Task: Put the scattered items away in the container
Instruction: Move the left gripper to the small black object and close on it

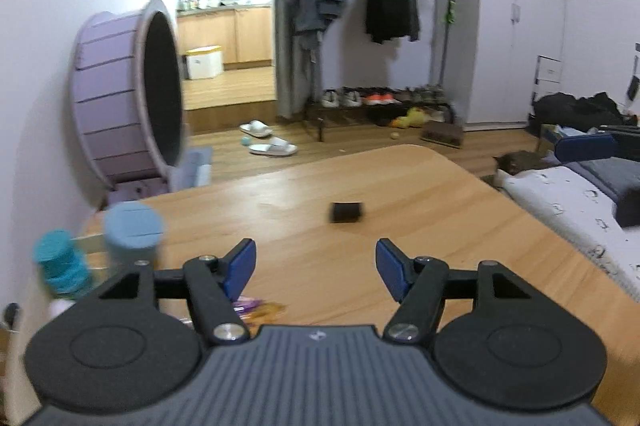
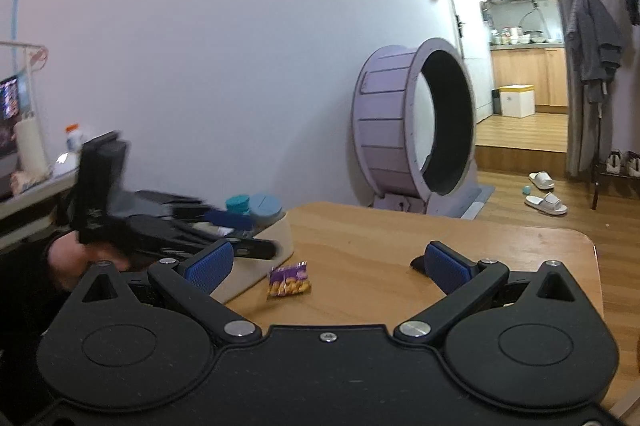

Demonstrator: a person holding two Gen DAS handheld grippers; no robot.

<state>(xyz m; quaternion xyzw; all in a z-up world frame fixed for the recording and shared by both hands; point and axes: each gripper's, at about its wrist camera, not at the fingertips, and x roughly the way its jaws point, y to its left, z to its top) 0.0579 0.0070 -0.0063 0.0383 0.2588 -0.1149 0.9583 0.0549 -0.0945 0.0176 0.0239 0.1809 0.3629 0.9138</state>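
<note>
A purple and yellow snack packet (image 2: 289,280) lies on the wooden table (image 2: 380,238), just right of a beige container (image 2: 256,268). Two jars stand in the container, one with a light blue lid (image 2: 266,204) and one with a teal lid (image 2: 237,204). My left gripper (image 2: 244,232), blurred and held by a hand (image 2: 66,260), hovers over the container. In its own view the left gripper (image 1: 316,266) is open and empty. A small black box (image 1: 346,212) sits ahead of it, and the packet (image 1: 262,308) shows under its left finger. My right gripper (image 2: 328,266) is open and empty above the table, facing the packet.
A big lilac wheel (image 2: 416,130) stands on the floor beyond the table's far edge. Slippers (image 2: 546,204) lie on the floor near a clothes rack (image 1: 380,6). A bed (image 1: 568,210) runs along the table's right side. A dark object (image 2: 418,262) peeks from behind my right finger.
</note>
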